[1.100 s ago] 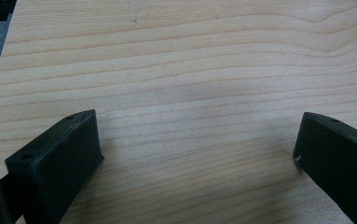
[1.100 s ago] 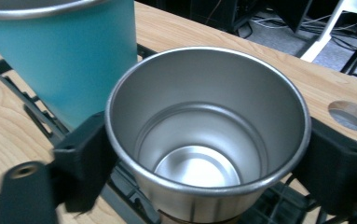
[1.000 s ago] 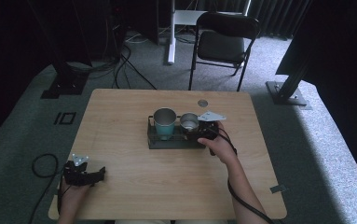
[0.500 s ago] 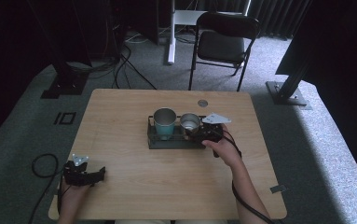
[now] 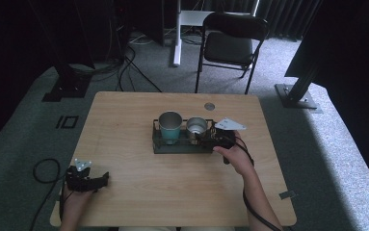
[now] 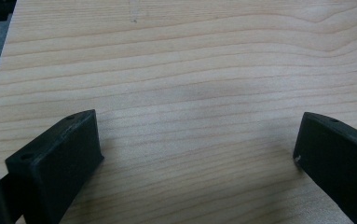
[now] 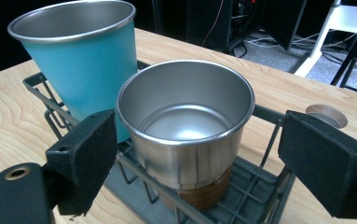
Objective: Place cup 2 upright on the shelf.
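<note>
A black wire tray (image 5: 160,146) stands at the table's middle and holds two cups. The teal cup (image 5: 170,127) with a steel rim is on its left, and a shorter steel cup (image 5: 197,126) with a brown base is on its right. My right gripper (image 5: 212,137) is at the tray's right end, open. In the right gripper view its jaws (image 7: 197,144) stand wide on either side of the steel cup (image 7: 185,121), with the teal cup (image 7: 80,60) behind at the left. My left gripper (image 5: 100,180) rests open near the front left corner, over bare wood (image 6: 197,149).
The wooden table (image 5: 124,115) has a round grommet hole (image 5: 209,106) behind the tray. A black folding chair (image 5: 230,45) and a white desk leg (image 5: 176,33) stand beyond the far edge. Cables lie on the grey floor (image 5: 42,168) to the left.
My right hand and gripper have shifted slightly to the right at the tray's end. The left gripper has stayed where it was.
</note>
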A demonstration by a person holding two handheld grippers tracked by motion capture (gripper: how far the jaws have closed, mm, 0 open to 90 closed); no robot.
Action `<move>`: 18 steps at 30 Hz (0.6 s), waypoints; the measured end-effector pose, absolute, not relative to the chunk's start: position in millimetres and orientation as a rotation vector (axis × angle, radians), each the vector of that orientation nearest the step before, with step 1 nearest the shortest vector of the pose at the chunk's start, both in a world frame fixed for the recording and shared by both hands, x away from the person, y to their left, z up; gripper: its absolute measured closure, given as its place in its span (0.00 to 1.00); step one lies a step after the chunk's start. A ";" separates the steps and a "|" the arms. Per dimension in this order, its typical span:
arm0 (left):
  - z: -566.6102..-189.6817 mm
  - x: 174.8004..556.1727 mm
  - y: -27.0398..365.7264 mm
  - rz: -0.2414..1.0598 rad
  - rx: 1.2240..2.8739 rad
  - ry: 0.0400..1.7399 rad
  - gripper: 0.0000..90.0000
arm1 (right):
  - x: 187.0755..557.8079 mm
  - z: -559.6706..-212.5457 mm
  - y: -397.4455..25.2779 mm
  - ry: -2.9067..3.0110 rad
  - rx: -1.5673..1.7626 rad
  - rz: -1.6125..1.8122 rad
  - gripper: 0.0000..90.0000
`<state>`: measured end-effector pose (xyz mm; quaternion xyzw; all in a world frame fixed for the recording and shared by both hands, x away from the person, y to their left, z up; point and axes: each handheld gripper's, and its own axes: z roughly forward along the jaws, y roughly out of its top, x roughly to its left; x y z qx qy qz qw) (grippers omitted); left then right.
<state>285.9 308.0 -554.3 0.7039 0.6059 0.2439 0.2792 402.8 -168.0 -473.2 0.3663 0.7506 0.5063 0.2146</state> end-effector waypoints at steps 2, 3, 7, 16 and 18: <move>-554.3 285.9 308.0 0.654 1.888 1.625 0.01 | 400.4 -473.3 -170.7 2.080 1.015 1.401 0.13; -554.3 285.9 308.0 0.654 1.888 1.625 0.01 | 399.5 -473.3 -171.6 2.079 1.019 1.402 0.13; -554.3 285.9 308.0 0.654 1.888 1.625 0.01 | 395.2 -473.4 -178.5 2.071 1.017 1.397 0.13; -554.3 285.9 308.0 0.655 1.888 1.625 0.01 | 385.7 -475.7 -195.7 2.045 1.038 1.392 0.13; -554.3 285.9 308.0 0.654 1.888 1.625 0.01 | 383.7 -476.7 -199.9 2.041 1.043 1.385 0.13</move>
